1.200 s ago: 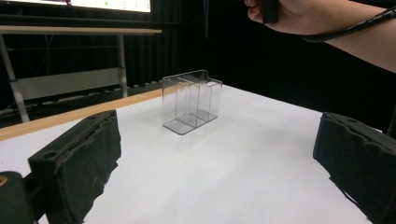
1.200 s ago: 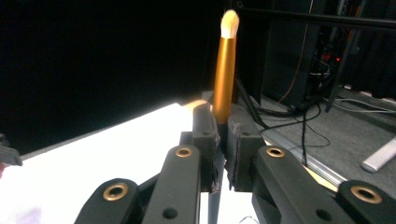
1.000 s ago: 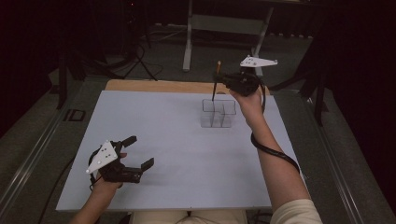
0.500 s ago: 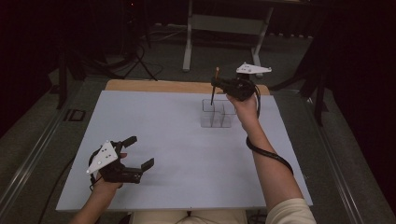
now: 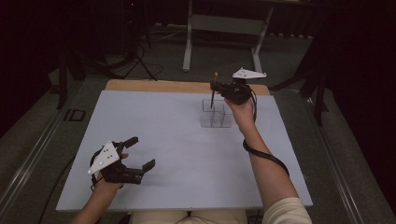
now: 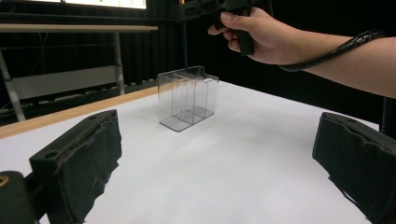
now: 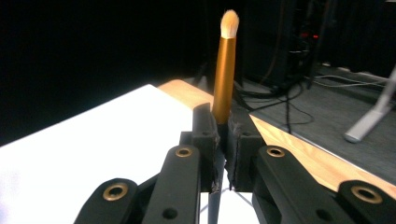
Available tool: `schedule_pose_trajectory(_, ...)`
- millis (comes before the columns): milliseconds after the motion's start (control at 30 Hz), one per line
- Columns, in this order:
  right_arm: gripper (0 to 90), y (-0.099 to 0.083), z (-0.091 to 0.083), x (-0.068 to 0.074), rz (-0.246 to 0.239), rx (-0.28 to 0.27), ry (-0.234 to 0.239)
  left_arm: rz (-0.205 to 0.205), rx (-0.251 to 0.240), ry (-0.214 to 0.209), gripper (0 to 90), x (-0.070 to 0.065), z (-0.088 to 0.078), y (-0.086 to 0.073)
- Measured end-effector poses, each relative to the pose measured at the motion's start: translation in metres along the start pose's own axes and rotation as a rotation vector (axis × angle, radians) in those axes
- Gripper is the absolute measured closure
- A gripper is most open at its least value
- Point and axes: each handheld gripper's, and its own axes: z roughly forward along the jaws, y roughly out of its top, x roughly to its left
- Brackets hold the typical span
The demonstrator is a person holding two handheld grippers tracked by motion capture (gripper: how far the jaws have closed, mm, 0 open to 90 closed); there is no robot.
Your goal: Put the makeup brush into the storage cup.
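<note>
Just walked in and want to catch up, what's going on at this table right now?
A person works at a white table with a gripper in each hand. The right gripper is shut on a makeup brush, bristles up, holding it upright above a clear compartmented organizer at the table's far side. The left gripper rests open near the front edge, holding nothing.

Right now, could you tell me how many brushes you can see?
1. The brush is held upright in the right claw, its bristles up, above the clear organizer at the far side of the table. Others could be hidden.
</note>
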Motion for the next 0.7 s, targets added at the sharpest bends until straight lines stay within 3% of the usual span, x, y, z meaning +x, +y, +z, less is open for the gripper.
schedule_pose_trajectory(267,83.4,-0.002,0.002,-0.004,0.003,0.002,-0.029,0.004,0.005,-0.003,2.4,0.000,0.000,0.000)
schedule_pose_trajectory(700,82.8,-0.008,0.015,-0.009,0.014,0.009,-0.033,-0.003,0.003,-0.010,2.3,0.000,0.000,0.000)
